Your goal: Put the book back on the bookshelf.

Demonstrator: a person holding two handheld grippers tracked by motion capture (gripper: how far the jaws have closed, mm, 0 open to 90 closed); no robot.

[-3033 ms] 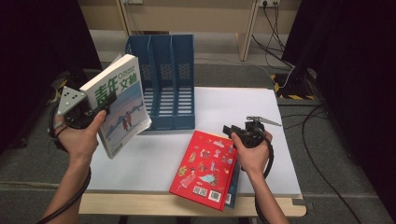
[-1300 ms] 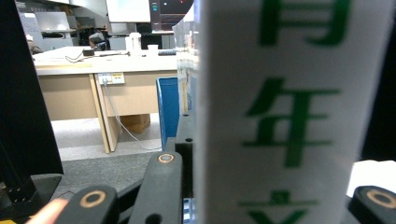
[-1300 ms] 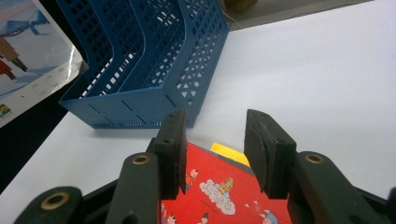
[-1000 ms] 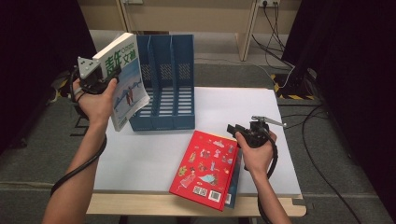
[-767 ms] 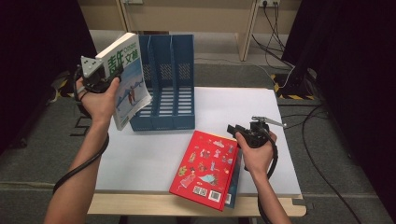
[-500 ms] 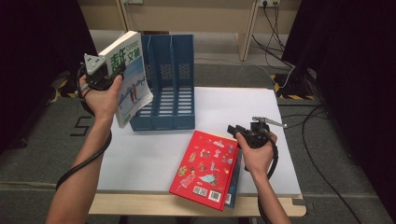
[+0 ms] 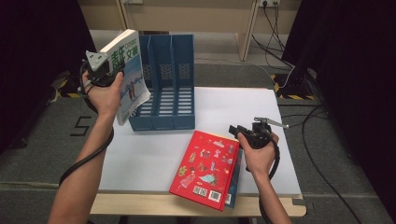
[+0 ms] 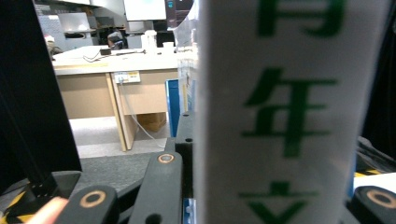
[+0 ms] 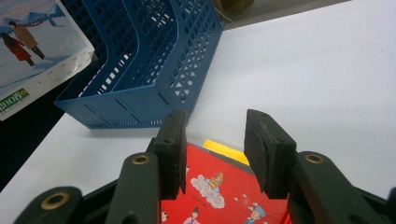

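Observation:
My left gripper (image 7: 112, 73) is shut on a white and blue book (image 7: 130, 70) with green characters, gripping it at the spine. The book is held upright and tilted in the air, over the left end of the blue file rack (image 7: 168, 84). In the left gripper view the spine (image 8: 289, 116) stands close between the jaws. A red picture book (image 7: 208, 168) lies at the table's front edge. My right gripper (image 7: 235, 130) rests open at its upper right corner. In the right gripper view the open jaws (image 9: 215, 140) hover just over the red cover (image 9: 210, 196).
The rack (image 9: 140, 60) has three slots and stands at the back left of the white table (image 7: 233, 107). Another book with a yellow corner (image 9: 226, 151) lies under the red one. Cables run over the floor at the right.
My left hand has lifted the white and blue book up from the table's left side and carried it toward the rack. The right gripper and the red book have stayed put.

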